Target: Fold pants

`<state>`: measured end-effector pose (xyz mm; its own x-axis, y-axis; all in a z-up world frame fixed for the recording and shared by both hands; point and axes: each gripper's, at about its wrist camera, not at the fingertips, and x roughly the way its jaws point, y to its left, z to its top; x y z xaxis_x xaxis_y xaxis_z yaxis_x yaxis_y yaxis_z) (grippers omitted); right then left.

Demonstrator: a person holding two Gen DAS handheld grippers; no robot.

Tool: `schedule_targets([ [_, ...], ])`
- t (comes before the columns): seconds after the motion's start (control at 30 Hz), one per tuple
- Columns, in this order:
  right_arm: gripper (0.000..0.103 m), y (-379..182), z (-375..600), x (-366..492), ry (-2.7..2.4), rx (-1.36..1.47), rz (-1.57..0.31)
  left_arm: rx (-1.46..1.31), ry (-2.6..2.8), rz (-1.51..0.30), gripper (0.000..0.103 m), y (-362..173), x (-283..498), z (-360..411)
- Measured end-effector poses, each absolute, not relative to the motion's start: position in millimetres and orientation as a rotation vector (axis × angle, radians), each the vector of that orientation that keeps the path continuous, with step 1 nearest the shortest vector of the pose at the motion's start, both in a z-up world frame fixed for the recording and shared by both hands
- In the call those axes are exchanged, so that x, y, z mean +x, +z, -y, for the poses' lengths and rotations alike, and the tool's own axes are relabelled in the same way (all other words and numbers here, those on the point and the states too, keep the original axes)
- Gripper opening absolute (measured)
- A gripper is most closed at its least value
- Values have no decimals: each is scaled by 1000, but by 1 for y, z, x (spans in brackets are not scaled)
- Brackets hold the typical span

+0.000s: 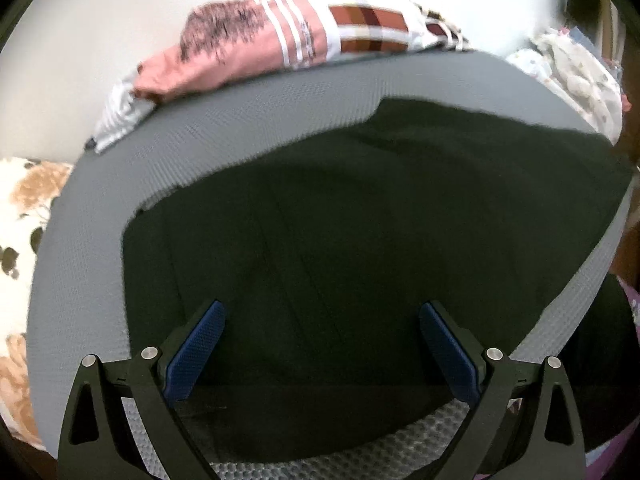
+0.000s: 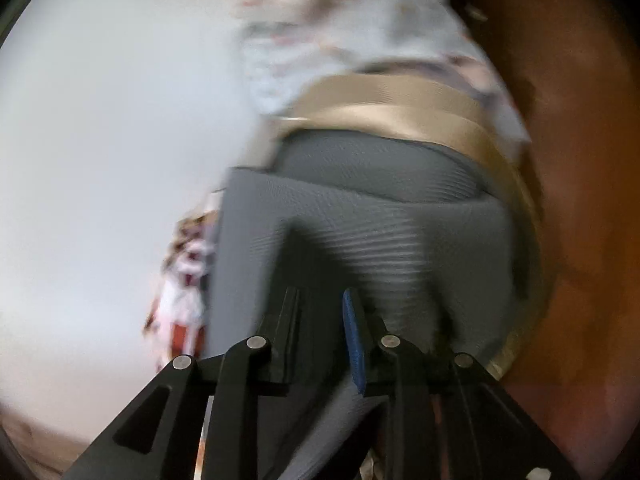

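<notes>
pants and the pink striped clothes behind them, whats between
A bare band of grey mat separates the dark pants from the pink striped clothes, in the left wrist view.

Dark pants on a gray mat

The pants (image 1: 360,240) lay spread flat, smooth and nearly black, covering most of the mat (image 1: 248,112).

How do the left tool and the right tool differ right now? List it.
1. The left tool has its fingers spread wide; the right tool has them nearly together.
2. The left tool hangs over the dark pants; the right tool points at the grey mat.
Both have black frames and blue pads.
</notes>
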<state>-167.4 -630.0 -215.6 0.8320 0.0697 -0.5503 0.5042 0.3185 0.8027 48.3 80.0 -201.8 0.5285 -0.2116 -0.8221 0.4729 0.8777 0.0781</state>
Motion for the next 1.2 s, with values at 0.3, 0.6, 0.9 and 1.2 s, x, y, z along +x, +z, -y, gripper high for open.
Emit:
schedule_targets([
  [0.3, 42, -196, 395, -23, 260, 713, -931, 172, -271, -815, 98, -159, 36, -115],
  [0.6, 45, -231, 312, -6, 367, 500, -1140, 55, -45, -954, 89, -156, 20, -244],
  [0.9, 57, -237, 317, 5, 337, 578, -1139, -103, -182, -1058, 76, -201, 15, -258],
  [1.2, 73, -233, 300, 1, 323, 497, -1144, -252, -342, -1131, 35, -213, 45, -232],
])
